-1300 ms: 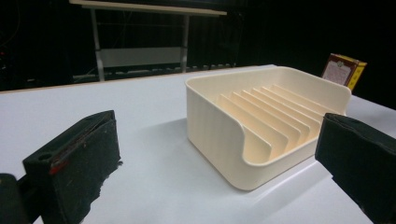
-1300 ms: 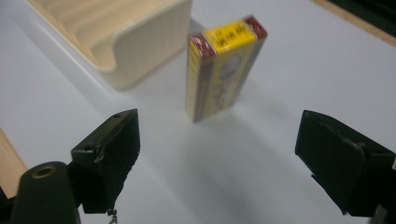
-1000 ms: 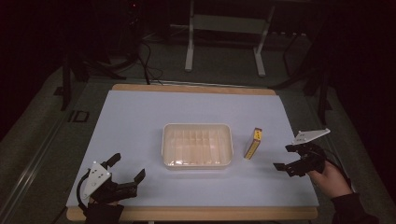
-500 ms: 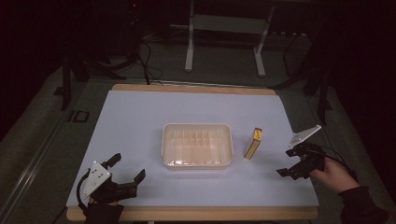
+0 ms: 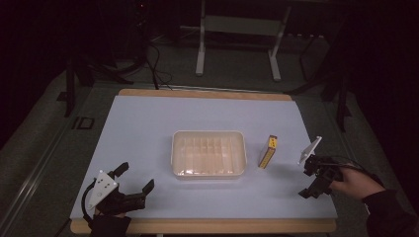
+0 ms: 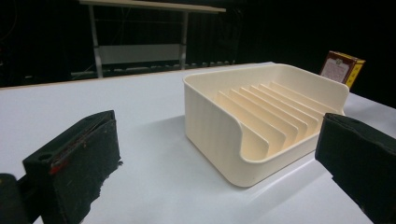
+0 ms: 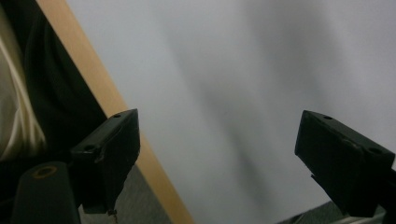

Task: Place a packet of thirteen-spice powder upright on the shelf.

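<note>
Your left gripper point(image 5: 133, 177) sits at the near left corner of the table point(image 5: 148, 123), low over the white surface. Its jaws stand wide apart with nothing between them. In the left gripper view the same gripper point(image 6: 215, 154) faces the cream tray point(image 6: 261, 121) end-on, with one jaw to each side of the frame and the tray's near corner between them but farther off, not touched.

The cream tray point(image 5: 209, 153) lies at the middle of the table, long side parallel to the near edge. It has a row of upright dividers inside, and its slots are bare.

The small box point(image 5: 268, 151), yellow on its edge with a dark red face, stands just beside the tray's right end without touching it. In the left gripper view the box point(image 6: 342, 67) rises behind the far wall of the tray.

Your right gripper point(image 5: 312, 181) is at the near right corner of the table, close to the right edge and well apart from the box. Its jaws are spread and hold nothing. In the right gripper view this gripper point(image 7: 217, 154) looks down on blurred white surface, with the table's wooden edge strip point(image 7: 112, 102) running diagonally past one jaw.
</note>
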Demonstrator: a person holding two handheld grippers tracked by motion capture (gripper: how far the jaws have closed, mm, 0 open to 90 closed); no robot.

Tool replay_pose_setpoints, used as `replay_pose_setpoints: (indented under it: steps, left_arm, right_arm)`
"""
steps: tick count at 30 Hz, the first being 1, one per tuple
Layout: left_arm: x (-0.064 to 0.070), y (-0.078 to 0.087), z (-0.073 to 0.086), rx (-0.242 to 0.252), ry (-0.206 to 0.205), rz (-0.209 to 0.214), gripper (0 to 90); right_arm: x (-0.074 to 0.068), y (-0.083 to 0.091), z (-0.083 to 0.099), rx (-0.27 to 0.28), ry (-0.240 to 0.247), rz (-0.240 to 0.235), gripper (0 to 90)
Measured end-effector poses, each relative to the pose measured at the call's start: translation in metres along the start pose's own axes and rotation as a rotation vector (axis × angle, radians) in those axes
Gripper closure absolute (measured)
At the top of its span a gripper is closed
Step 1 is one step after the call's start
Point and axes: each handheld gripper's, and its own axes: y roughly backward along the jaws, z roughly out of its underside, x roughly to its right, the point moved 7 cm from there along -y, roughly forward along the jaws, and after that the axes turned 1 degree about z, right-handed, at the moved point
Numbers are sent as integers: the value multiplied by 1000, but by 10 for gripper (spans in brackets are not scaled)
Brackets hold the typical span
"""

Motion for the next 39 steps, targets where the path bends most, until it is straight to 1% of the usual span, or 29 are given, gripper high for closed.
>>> replay_pose_setpoints:
  steps: [4, 6, 11, 14, 18, 26, 29, 32, 35, 39]
  left_arm:
    - [0, 0, 0, 0, 1, -1, 0]
    - [0, 0, 0, 0, 1, -1, 0]
    - [0, 0, 0, -2, -2, -1, 0]
    - [0, 0, 0, 0, 1, -1, 1]
    - [0, 0, 0, 0, 1, -2, 0]
    - [-1, 1, 0, 4, 2, -2, 0]
    - [-1, 1, 0, 4, 2, -3, 0]
    - [0, 1, 0, 3, 2, 0, 0]
    - [0, 1, -1, 4, 3, 0, 0]
    - [0, 1, -1, 4, 5, 2, 0]
  right_arm:
    - [-2, -1, 1, -57, 19, -21, 141]
    - [-5, -2, 2, -85, 27, -43, 141]
    - [-12, -7, 2, -153, 71, -73, 144]
    - [-16, -8, 1, -175, 96, -90, 146]
    - [-22, -9, -2, -204, 144, -86, 148]
    - [-36, -11, -23, -205, 213, -114, 148]
    - [-41, -14, -30, -217, 229, -121, 150]
    - [-46, -17, -38, -226, 267, -122, 150]
    - [-49, -18, -45, -227, 285, -130, 150]
    - [-55, -20, -55, -230, 298, -148, 150]
